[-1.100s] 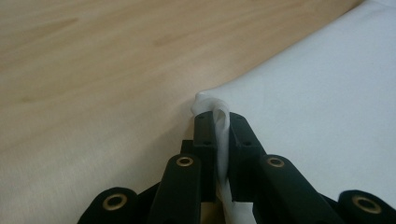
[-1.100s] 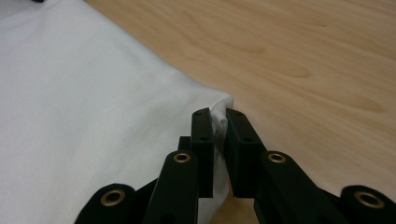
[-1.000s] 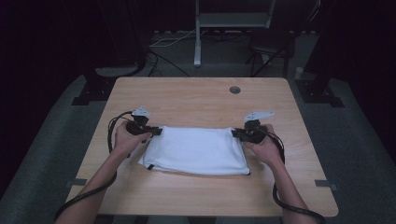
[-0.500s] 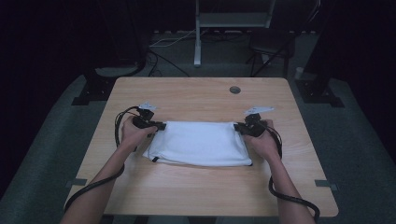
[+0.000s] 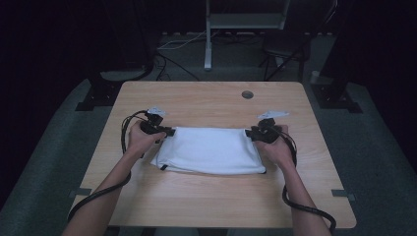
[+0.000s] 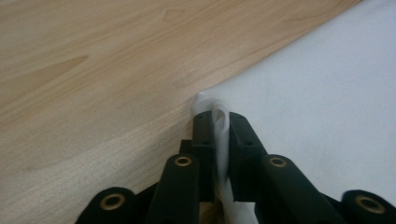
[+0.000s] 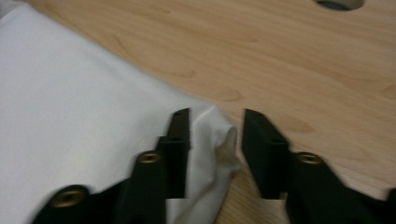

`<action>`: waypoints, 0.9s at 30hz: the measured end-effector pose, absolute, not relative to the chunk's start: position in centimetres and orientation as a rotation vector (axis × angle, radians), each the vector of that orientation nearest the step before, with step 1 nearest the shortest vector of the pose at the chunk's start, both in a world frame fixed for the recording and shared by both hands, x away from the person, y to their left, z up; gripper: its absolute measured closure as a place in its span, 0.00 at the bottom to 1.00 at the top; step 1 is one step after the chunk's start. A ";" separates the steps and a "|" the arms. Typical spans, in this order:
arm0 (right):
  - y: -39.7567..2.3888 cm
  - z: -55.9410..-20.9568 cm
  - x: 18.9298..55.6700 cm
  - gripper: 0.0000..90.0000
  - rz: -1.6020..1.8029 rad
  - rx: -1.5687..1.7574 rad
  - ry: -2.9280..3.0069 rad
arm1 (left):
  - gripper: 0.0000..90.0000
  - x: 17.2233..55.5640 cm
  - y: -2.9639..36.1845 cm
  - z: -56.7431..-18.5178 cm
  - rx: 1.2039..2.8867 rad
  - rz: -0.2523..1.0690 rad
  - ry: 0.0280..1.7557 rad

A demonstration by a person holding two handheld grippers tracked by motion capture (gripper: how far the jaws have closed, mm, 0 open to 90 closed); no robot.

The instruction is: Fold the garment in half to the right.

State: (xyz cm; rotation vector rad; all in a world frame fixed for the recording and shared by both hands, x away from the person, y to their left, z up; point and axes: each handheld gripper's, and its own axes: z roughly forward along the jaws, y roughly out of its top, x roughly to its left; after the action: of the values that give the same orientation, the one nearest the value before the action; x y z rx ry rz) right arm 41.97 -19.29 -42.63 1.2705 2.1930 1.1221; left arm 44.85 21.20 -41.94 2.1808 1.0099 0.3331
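Now the right gripper (image 7: pixel 212 140) has just been opening off its corner of the folded white cloth (image 5: pixel 209 150), while the left gripper (image 6: pixel 218 135), jaws narrowly apart after opening, has a fold between them, which could snag and drag the fold askew.

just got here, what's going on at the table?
A person is folding a white cloth on the wooden table, a gripper in each hand. The left gripper and the right gripper sit at the two far corners of the folded cloth, which lies flat. Both have just been opening: the right gripper's fingers stand clear of the bunched corner, while the left's fingers are still close around theirs.
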 end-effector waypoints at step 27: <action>-11.1 -40.8 32.8 0.31 1.226 0.847 2.417 | 0.39 45.6 21.8 -40.2 2.079 0.259 1.176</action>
State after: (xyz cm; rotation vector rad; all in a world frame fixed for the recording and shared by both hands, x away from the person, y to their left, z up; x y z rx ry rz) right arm 32.83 -11.13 -40.83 0.8466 2.4171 1.2258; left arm 45.59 21.76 -40.17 2.0790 1.1762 0.2591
